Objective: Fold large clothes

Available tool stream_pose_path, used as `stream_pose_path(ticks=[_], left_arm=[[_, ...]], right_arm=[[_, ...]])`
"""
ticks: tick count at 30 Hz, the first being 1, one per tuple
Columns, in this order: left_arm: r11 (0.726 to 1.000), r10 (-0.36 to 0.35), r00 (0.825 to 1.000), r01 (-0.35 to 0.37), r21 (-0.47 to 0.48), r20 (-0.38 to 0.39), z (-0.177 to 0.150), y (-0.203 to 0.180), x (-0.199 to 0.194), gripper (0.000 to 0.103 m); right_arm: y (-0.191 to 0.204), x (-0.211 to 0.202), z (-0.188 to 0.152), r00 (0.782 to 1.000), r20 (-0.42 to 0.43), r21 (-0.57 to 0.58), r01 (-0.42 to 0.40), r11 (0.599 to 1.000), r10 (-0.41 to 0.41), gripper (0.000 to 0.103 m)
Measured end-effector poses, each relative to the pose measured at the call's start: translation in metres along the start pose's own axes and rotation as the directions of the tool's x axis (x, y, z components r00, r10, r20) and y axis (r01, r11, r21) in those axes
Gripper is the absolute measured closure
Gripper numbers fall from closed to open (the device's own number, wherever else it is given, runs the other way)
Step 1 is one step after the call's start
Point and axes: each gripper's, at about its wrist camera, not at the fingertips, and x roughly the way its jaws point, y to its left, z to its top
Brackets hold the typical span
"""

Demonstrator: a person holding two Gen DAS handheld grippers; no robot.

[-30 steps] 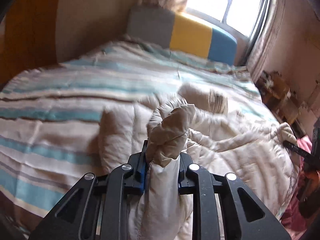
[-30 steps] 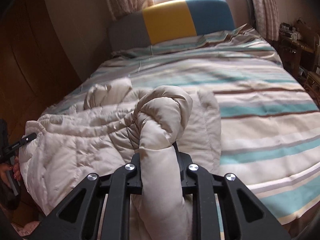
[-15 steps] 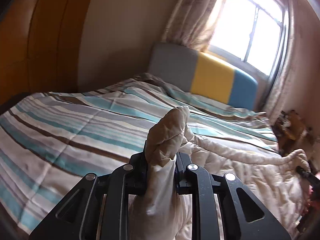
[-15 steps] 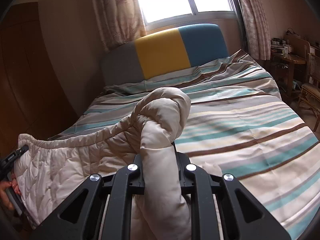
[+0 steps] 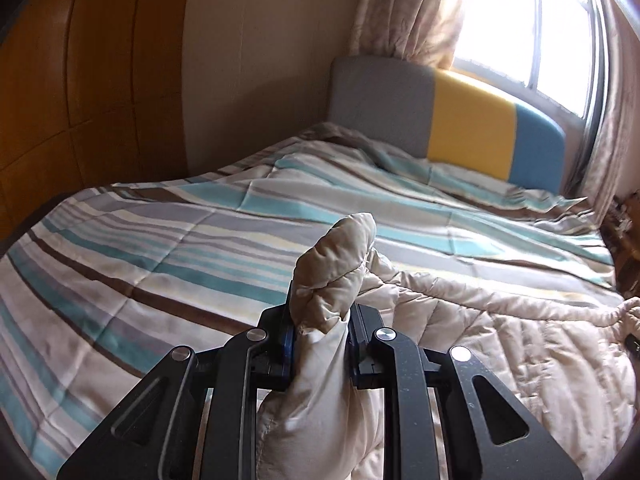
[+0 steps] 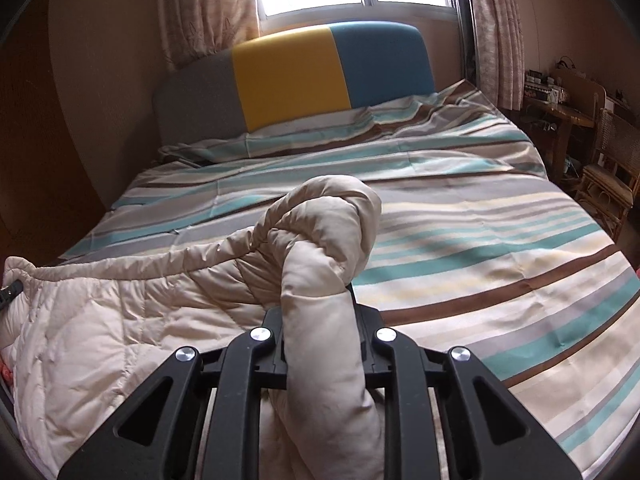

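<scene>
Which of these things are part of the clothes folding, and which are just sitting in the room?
Part of the job:
- beige quilted garment
- left gripper, shut on one bunched end
- right gripper, pads on the other end, jaws just easing open

Just there:
- striped bedspread underneath
- headboard
- curtains
- wooden chair

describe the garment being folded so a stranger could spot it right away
Find the bed with the striped cover and grey, yellow and blue headboard. Across its near end lies a puffy quilted coat, plain beige against the stripes, its edge pinched at both ends.
</scene>
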Motion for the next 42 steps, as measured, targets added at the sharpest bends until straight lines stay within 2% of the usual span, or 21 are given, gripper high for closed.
stream_pose_path(ticks=[6,10,13,21,23,25,27,29,31,33,35,36,38,42], left_arm=[[0.998,0.05,0.997,-0.048,0.034,-0.053,-0.009,-0.009,0.031,0.083],[0.998,0.063,0.989,-0.058,0.036,-0.133,-0.02,-0.007,0.058,0.076],[0.998,0.063,0.98,-0.058,0.032,-0.187,-0.027,-0.005,0.075,0.072],[0.996,0.082,0.968,-0.074,0.044,-0.237,-0.036,-0.007,0.09,0.071],[0.996,0.088,0.968,-0.079,0.049,-0.234,-0.035,-0.009,0.089,0.07],[0.994,0.108,0.967,-0.097,0.059,-0.23,-0.035,-0.01,0.088,0.064],[0.985,0.165,0.961,-0.15,0.081,-0.223,-0.032,-0.014,0.082,0.051],[0.973,0.225,0.954,-0.208,0.103,-0.198,-0.027,-0.018,0.068,0.023],[0.965,0.254,0.959,-0.241,0.106,-0.128,-0.022,-0.026,0.04,0.012],[0.966,0.245,0.968,-0.239,0.099,-0.055,-0.019,-0.035,0.014,0.01],[0.965,0.242,0.97,-0.243,0.102,0.017,-0.017,-0.051,-0.014,0.004],[0.969,0.219,0.975,-0.223,0.103,0.043,-0.017,-0.063,-0.027,0.004],[0.979,0.169,0.984,-0.174,0.107,0.059,-0.018,-0.082,-0.042,0.004],[0.99,0.057,0.998,-0.058,0.127,0.016,-0.022,-0.12,-0.04,0.004]], right_arm=[[-0.001,0.031,-0.005,0.998,-0.05,-0.007,0.042,0.999,-0.042,0.079],[-0.007,0.054,-0.012,0.993,-0.106,0.008,0.059,0.998,-0.058,0.071],[-0.004,0.064,-0.016,0.988,-0.128,-0.013,0.08,0.997,-0.081,0.07],[0.003,0.08,-0.022,0.979,-0.159,-0.064,0.117,0.991,-0.126,0.066],[0.003,0.081,-0.022,0.978,-0.159,-0.068,0.123,0.99,-0.133,0.066],[0.005,0.082,-0.022,0.977,-0.161,-0.071,0.126,0.989,-0.136,0.064],[0.005,0.082,-0.022,0.977,-0.161,-0.073,0.129,0.989,-0.139,0.063],[0.006,0.081,-0.021,0.976,-0.161,-0.077,0.134,0.988,-0.145,0.063],[0.007,0.081,-0.021,0.975,-0.157,-0.085,0.146,0.986,-0.158,0.063],[0.008,0.08,-0.021,0.974,-0.152,-0.094,0.157,0.983,-0.17,0.062],[0.01,0.08,-0.022,0.972,-0.147,-0.102,0.168,0.98,-0.182,0.061],[0.012,0.08,-0.022,0.972,-0.145,-0.105,0.172,0.979,-0.187,0.061],[0.013,0.079,-0.023,0.971,-0.141,-0.11,0.18,0.977,-0.195,0.06],[0.013,0.079,-0.023,0.97,-0.14,-0.111,0.182,0.977,-0.196,0.059]])
